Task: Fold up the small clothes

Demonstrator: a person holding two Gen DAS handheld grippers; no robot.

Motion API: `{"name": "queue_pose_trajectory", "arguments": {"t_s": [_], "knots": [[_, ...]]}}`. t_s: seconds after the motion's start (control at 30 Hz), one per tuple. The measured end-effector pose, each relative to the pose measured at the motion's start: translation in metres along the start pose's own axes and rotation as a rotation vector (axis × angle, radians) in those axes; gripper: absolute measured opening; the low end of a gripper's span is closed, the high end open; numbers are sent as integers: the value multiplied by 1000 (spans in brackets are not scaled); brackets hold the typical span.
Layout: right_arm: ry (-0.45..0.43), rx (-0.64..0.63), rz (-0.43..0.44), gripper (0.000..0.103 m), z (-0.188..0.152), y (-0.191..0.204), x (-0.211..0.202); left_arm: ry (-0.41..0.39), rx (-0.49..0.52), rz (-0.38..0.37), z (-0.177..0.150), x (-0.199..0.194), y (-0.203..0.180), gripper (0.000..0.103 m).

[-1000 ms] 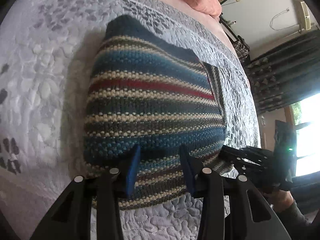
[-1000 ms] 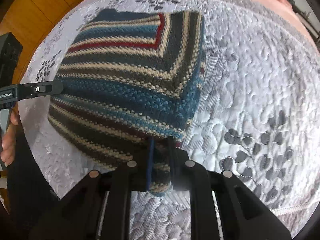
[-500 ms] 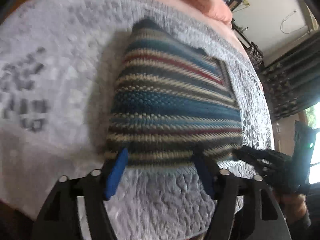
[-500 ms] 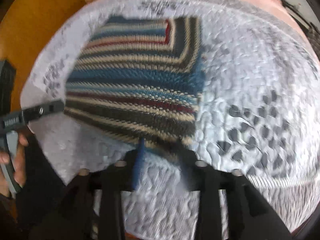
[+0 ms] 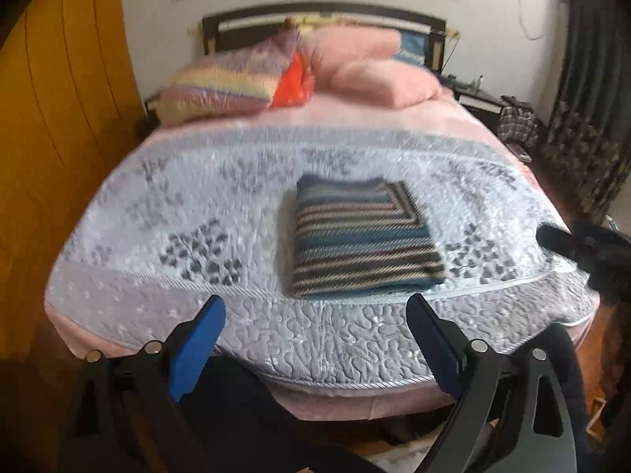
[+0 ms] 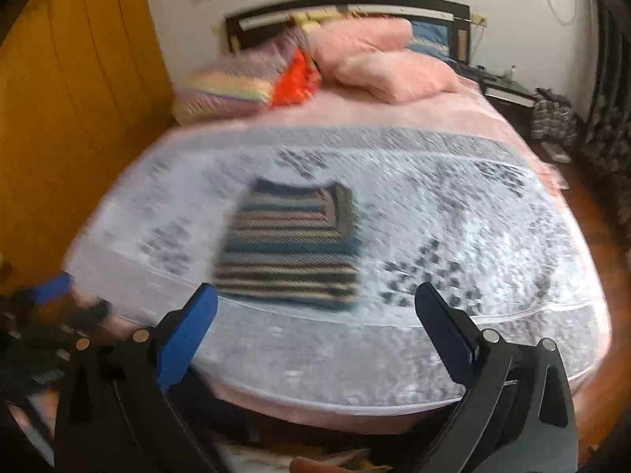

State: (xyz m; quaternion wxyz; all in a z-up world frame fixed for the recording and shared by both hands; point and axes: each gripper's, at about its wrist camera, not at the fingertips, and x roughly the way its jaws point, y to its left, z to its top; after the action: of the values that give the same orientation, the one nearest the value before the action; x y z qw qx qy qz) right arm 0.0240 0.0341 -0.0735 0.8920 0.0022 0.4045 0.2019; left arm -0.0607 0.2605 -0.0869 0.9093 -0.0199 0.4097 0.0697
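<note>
— Where's the striped knit sweater (image 5: 364, 242)?

— Folded into a flat rectangle on the grey quilted bedspread (image 5: 157, 213), near the foot edge, ahead of both claws and touching neither

— And the claws?

— My left gripper (image 5: 315, 345) and right gripper (image 6: 315, 333) are both spread wide, holding nothing (right view is blurred). The sweater's long axis runs away from me; I judge the left slightly nearer

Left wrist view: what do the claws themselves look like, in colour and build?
The left claw has two black angular fingers with cut-out windows, silver round pivot pins and blue pads on the inner faces. The right claw is the same build: black frame, silver pins, blue pads. No cables or readable markings show.
</note>
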Motion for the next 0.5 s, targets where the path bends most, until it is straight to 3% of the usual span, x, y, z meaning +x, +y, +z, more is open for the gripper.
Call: {"name": "queue_pose_trajectory", "arguments": {"t_s": [0.07, 0.23, 0.33, 0.5], "knots": [[-32, 44, 58, 100, 7, 0, -25, -9, 4, 6, 7, -21, 0, 93], [0, -120, -110, 100, 16, 32, -58, -32, 52, 14, 22, -64, -10, 94], [-10, -117, -136, 100, 9, 42, -72, -58, 26, -8, 23, -76, -11, 94], [-16, -112, -196, 100, 0, 46, -77, -25, -4, -30, 18, -72, -10, 93]]}}
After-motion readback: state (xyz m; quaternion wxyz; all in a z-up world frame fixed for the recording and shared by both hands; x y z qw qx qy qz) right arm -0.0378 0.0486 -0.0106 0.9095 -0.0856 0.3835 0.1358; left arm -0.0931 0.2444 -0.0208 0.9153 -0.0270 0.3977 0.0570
